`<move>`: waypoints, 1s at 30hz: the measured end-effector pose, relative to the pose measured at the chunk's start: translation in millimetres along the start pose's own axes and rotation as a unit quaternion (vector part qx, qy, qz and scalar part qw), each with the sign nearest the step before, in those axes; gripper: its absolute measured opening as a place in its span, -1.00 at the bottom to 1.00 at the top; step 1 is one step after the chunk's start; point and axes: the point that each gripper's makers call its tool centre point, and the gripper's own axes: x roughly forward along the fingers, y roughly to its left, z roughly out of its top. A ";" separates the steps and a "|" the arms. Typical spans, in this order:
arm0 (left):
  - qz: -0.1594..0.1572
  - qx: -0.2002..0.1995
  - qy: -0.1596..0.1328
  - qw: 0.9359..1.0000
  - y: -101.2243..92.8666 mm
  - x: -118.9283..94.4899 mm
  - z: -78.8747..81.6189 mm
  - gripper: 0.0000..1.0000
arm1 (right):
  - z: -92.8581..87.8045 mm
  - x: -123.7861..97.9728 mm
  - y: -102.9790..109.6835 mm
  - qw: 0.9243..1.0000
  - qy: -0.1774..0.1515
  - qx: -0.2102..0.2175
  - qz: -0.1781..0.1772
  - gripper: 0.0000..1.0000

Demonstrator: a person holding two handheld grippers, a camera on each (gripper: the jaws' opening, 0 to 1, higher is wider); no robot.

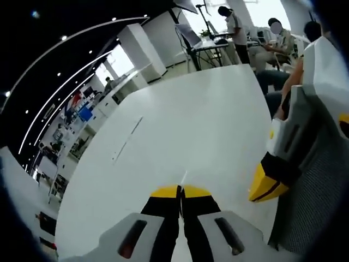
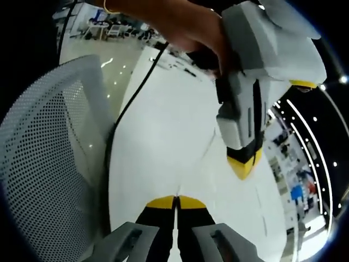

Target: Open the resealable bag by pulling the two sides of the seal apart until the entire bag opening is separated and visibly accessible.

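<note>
Apparently no bag between either pair of jaws

Up close in the left gripper view, the left gripper (image 1: 181, 191) has its two yellow-tipped jaws pressed flat together, with a thin pale sliver rising just above the tips; whether that sliver is an edge of film or a mark on the surface cannot be told. Ahead of it spreads the white table (image 1: 180, 114), bare across its middle apart from a faint seam. The right gripper (image 1: 267, 183) comes in from the right edge of this view, its yellow-and-black tip hanging over the table's side; its jaws look closed there. Behind it sits the grey mesh chair (image 1: 316, 191). Far off, at the head of the table, people (image 1: 256, 38) sit and stand around a desk.

From the right gripper view, the right gripper (image 2: 175, 203) likewise shows both jaws closed against each other, nothing visibly caught between them. The left gripper (image 2: 242, 164) hangs above the table (image 2: 163, 131), point downward, held by a hand (image 2: 185, 27); its jaws appear together. A black cable (image 2: 128, 103) runs from that hand down along the table's edge. The mesh chair (image 2: 43, 158) curves along the left side.

The resealable bag cannot be made out with any certainty on the table or at either gripper
</note>
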 end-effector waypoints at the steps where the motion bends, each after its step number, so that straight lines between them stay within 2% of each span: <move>1: 0.010 0.003 -0.005 1.000 4.0 -1.2 4.0 -1.00 | 0.1 -0.1 -0.5 1.000 0.000 0.001 0.000 -1.00; 8: 0.047 0.035 -0.030 0.998 12.6 -6.8 26.1 -1.00 | 1.7 -4.4 -15.5 1.000 -0.003 0.010 -0.023 -1.00; 12: 0.055 0.046 -0.032 0.997 15.7 -7.1 29.9 -1.00 | -1.2 -8.5 -29.8 0.999 -0.003 0.022 -0.036 -1.00; 14: 0.054 0.050 -0.032 0.997 14.7 -5.1 28.8 -1.00 | -2.5 -10.5 -37.5 0.998 -0.008 0.045 -0.044 -1.00; 17: 0.051 0.050 -0.024 0.997 10.2 -1.4 23.7 -1.00 | -5.8 -10.1 -40.2 0.997 -0.006 0.051 -0.049 -1.00; 21: 0.034 0.044 -0.014 0.998 -6.7 2.7 12.5 -1.00 | -8.7 -9.4 -34.5 0.996 -0.007 0.075 -0.044 -1.00; 24: 0.017 0.041 -0.006 0.999 -20.6 5.9 3.4 -1.00 | -10.8 -9.5 -24.1 0.994 -0.007 0.100 -0.033 -1.00; 26: 0.004 0.037 0.003 0.999 -31.9 9.3 -6.0 -1.00 | -16.1 -5.9 -7.3 0.994 0.002 0.113 -0.004 -1.00; 30: -0.009 0.021 0.012 1.000 -46.2 13.5 -19.0 -1.00 | -18.6 -4.0 3.9 0.990 0.003 0.138 0.004 -1.00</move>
